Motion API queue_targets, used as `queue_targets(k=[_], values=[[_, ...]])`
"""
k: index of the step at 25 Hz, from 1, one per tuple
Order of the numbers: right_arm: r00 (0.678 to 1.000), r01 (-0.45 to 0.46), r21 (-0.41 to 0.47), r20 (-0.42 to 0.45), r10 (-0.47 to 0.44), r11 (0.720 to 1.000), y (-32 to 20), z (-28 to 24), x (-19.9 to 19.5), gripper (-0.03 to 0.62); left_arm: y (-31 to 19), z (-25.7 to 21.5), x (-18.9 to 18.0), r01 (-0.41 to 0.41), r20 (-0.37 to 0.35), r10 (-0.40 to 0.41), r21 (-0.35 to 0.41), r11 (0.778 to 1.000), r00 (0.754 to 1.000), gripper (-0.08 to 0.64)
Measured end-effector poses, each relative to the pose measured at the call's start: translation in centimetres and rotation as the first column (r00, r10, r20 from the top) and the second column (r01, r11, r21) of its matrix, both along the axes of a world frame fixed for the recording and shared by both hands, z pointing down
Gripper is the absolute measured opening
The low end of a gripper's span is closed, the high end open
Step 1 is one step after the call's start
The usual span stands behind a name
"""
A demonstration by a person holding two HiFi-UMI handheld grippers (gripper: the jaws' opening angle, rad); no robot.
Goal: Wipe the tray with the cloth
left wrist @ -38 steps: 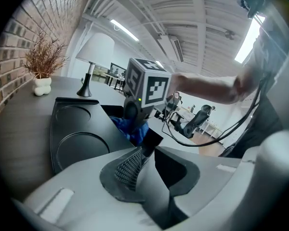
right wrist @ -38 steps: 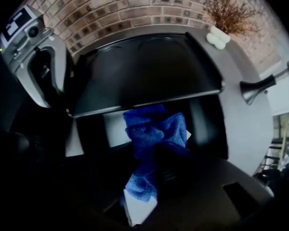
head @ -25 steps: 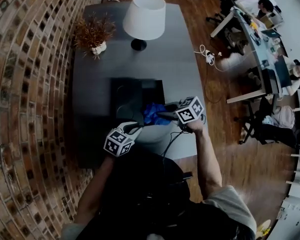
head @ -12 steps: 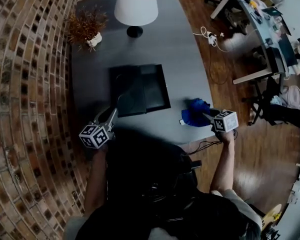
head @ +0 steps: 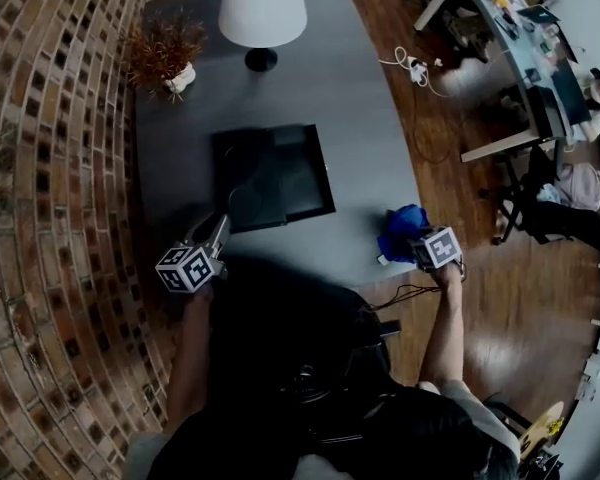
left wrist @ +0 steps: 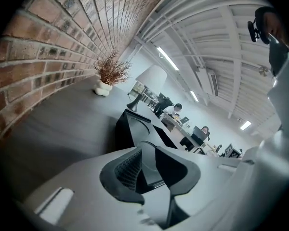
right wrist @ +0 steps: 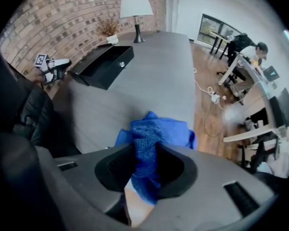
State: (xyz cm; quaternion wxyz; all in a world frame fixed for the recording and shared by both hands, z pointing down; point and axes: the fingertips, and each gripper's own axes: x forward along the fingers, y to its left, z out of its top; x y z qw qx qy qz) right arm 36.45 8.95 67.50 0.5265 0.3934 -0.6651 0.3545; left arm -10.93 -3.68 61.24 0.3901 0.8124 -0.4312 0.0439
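The black tray (head: 302,171) lies on the grey table (head: 365,108), seen also in the left gripper view (left wrist: 133,127) and in the right gripper view (right wrist: 104,65). My left gripper (head: 223,224) points at the tray's near left corner from just short of it; its jaws (left wrist: 145,150) are shut with nothing between them. My right gripper (head: 414,244) points steeply down near the table's right front edge, well to the right of the tray. It is shut on the blue cloth (right wrist: 154,134), which bunches below it on the table (head: 400,224).
A white-shaded lamp (head: 262,6) and a dried plant in a white pot (head: 166,56) stand at the table's far end. A brick wall (head: 50,168) runs along the left. Cables (head: 416,64) lie on the wooden floor at right, beyond them desks with seated people.
The right gripper has carried the blue cloth from the tray's near edge out to the right and down. The left gripper has swung left, away from the tray's front.
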Motion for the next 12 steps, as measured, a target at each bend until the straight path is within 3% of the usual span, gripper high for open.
queue_targets(k=[1,3,4,5,6,8,10,11,12], values=[[0.999,0.036,-0.002,0.023,-0.036,0.999,0.4,1.3,-1.1,0.129,0.0,0.0,0.0,0.005,0.001,-0.005,-0.004,1.0,1.0,0.087],[0.993,0.117,0.024,-0.026,-0.116,0.993,0.8,2.1,-1.4,0.143,0.1,0.0,0.0,0.003,0.005,-0.003,-0.008,1.0,1.0,0.087],[0.988,0.142,0.044,-0.068,-0.139,0.989,0.6,1.3,-1.0,0.188,0.0,0.0,-0.1,-0.001,0.006,0.001,-0.006,1.0,1.0,0.087],[0.983,0.16,0.066,-0.103,-0.153,0.985,0.1,-0.2,-0.7,0.317,-0.2,-0.1,-0.2,-0.002,0.003,0.002,-0.003,1.0,1.0,0.087],[0.978,0.179,0.1,-0.127,-0.166,0.979,-0.8,-2.1,-0.6,0.356,-0.4,-0.1,-0.3,0.001,-0.005,-0.001,0.0,1.0,1.0,0.091],[0.979,0.199,0.231,-0.096,-0.181,0.952,-4.0,-6.6,-2.3,0.356,-0.9,0.0,-0.6,0.009,-0.03,-0.008,0.005,1.0,1.0,0.12],[0.975,0.118,0.397,0.129,-0.182,0.91,-8.3,-10.6,-7.4,0.356,-1.7,0.2,-0.9,0.011,-0.05,-0.011,0.007,1.0,0.999,0.163],[0.94,0.033,0.439,0.292,-0.177,0.898,-10.3,-11.7,-10.6,0.356,-2.1,0.3,-1.0,0.012,-0.059,-0.012,0.004,1.0,0.998,0.179],[0.881,-0.055,0.434,0.445,-0.161,0.899,-12.0,-12.0,-13.8,0.356,-2.4,0.4,-1.0,0.013,-0.068,-0.013,0.001,1.0,0.998,0.181]])
